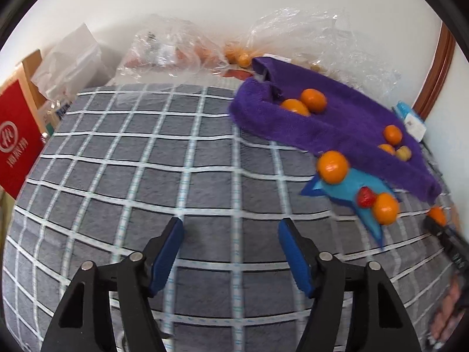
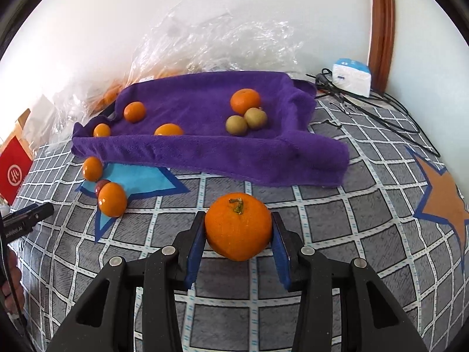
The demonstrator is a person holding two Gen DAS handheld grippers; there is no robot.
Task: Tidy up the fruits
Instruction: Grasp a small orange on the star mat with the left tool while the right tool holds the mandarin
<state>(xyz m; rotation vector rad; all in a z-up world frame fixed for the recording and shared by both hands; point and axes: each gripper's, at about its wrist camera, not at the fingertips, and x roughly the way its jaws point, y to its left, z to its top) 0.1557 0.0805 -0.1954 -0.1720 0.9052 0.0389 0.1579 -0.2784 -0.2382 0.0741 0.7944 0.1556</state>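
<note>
Your right gripper is clamped on a stemmed orange, both blue pads pressed to its sides, and it hangs above the grey checked bedcover just in front of the purple towel. Your left gripper holds nothing: its fingers stand apart over bare checked cloth, well away from any fruit. The sorting looks partly done, as far as I can judge: two oranges and a small red fruit (a strawberry, by the look of it in the left view) sit on or beside the blue star, while more oranges and two greenish-brown fruits lie on the towel. An orange star off to your right carries nothing. The main risk is roll. The cover is soft and rumpled, so a round orange released from any height may wander off its mark or knock the fruit already crowded at the star's edge. Set it down low and open slowly. The pads grip near the fruit's widest part, which seems secure, but a quick swing could let it twist out. Watch the towel's raised front fold too, since brushing it could shift the fruit resting behind it. Mind the left gripper's tip if you carry toward the blue star; it sits close to that cluster.
</note>
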